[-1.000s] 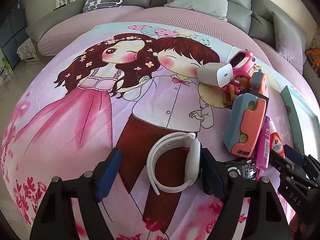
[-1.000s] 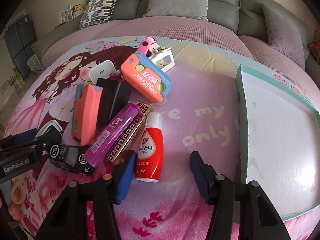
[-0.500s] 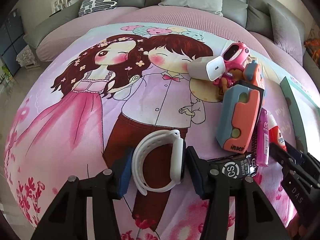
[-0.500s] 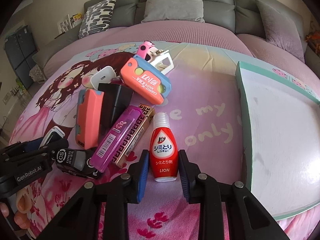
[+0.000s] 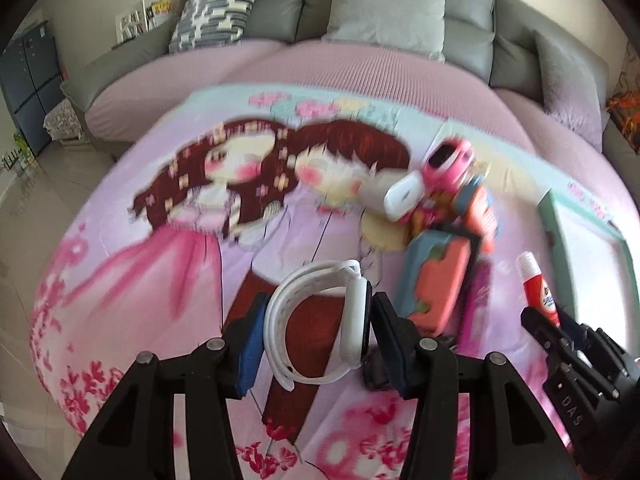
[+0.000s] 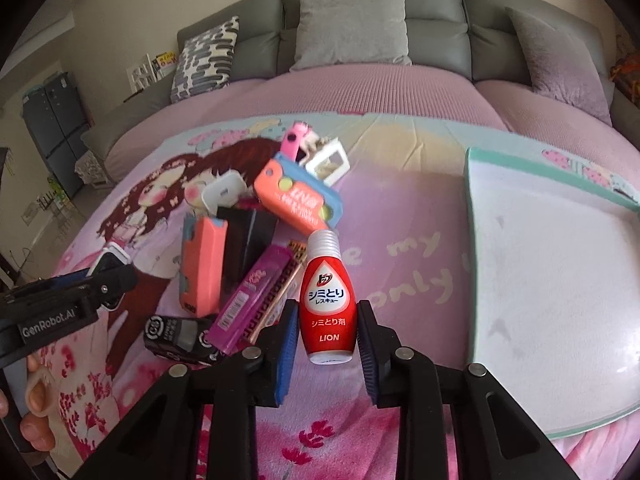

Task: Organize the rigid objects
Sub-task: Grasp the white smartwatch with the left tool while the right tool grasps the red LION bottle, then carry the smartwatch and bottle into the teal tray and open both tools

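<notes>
- Grey sofa cushions (image 6: pixel 352 28) are seen behind a bed spread with a cartoon blanket (image 5: pixel 168 248), on which everything lies.
- By the left gripper (image 5: pixel 316 332) a white watch (image 5: pixel 320 324) is pinched across its band and case, apparently clear of the blanket, probably for carrying off.
- By the right gripper (image 6: pixel 326 340) a red bottle (image 6: pixel 328 300) is clamped at its lower body, cap towards 12 o'clock, so the label stays readable.
- At 10 o'clock of the bottle, a loose pile (image 6: pixel 256 240) of boxes and cases is left unsorted.
- At 3 o'clock, a teal-rimmed tray (image 6: pixel 472 240) is seen bare; it is judged the likely place for both held items.
- Blur in the left view is noted.
</notes>
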A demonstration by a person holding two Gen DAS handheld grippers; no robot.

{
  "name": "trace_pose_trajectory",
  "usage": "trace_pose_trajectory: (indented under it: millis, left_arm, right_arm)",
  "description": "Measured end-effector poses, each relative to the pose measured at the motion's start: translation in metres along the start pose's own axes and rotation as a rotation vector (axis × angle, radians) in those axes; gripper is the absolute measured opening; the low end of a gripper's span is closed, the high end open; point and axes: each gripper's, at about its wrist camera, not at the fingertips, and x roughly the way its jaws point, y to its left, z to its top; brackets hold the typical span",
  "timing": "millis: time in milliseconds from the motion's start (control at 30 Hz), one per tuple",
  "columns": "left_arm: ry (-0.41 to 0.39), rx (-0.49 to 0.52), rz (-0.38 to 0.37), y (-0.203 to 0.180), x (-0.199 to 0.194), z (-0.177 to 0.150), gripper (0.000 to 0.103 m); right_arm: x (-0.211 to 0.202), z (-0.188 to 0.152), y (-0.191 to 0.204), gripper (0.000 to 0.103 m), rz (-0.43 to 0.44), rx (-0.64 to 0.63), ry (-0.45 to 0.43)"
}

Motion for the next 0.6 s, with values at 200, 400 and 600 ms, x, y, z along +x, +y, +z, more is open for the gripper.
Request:
trace_pose_trajectory:
  millis: [200, 400, 600]
  left_arm:
    - [-0.117, 0.066, -0.043, -0.044, -0.039, 0.033, 0.053]
    - [-0.137, 0.115, -0.114, -0.100, -0.046, 0.049, 0.053]
    - [-0.138, 0.180, -0.182, -0.169, -0.044, 0.058, 0.053]
  right_arm:
    - [-0.026, 0.016, -0.022, 0.030, -0.043, 0.025, -0.077]
    - [-0.040, 0.027, -0.073, 0.030, -0.111, 0.095, -0.106]
    - [-0.053, 0.032, -0.143, 0.030, -0.216, 0.208, -0.093]
